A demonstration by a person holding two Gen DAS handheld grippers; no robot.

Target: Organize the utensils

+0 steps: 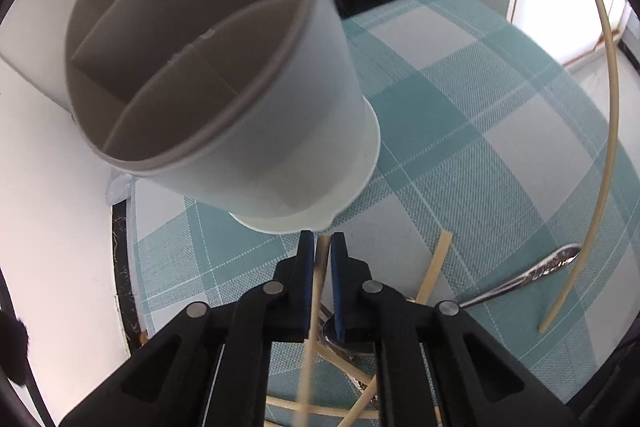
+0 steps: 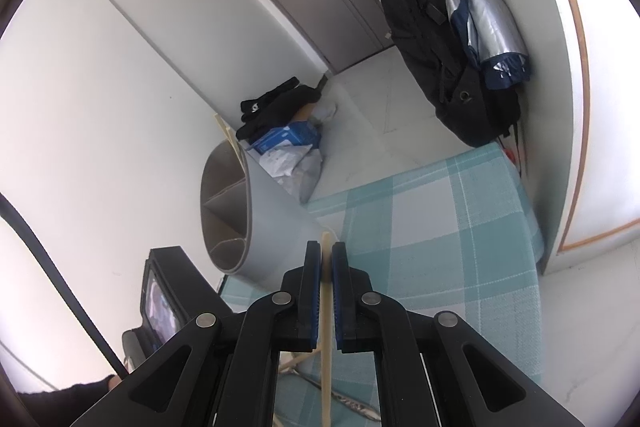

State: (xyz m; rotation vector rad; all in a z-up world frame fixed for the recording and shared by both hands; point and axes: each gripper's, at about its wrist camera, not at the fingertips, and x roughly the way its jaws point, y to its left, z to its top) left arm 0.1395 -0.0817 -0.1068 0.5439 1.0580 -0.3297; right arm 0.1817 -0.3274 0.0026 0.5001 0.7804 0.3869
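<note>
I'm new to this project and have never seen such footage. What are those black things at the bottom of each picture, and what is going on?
Each picture comes from a camera mounted on hand-held tongs, looking forward along their two fingers; a person holds one pair in each hand. The left tongs are shut on a wooden chopstick. The right tongs grip another chopstick. Ahead stands a grey utensil holder with dividers, on a checked tablecloth. More chopsticks and a metal spoon lie on the cloth.
</note>
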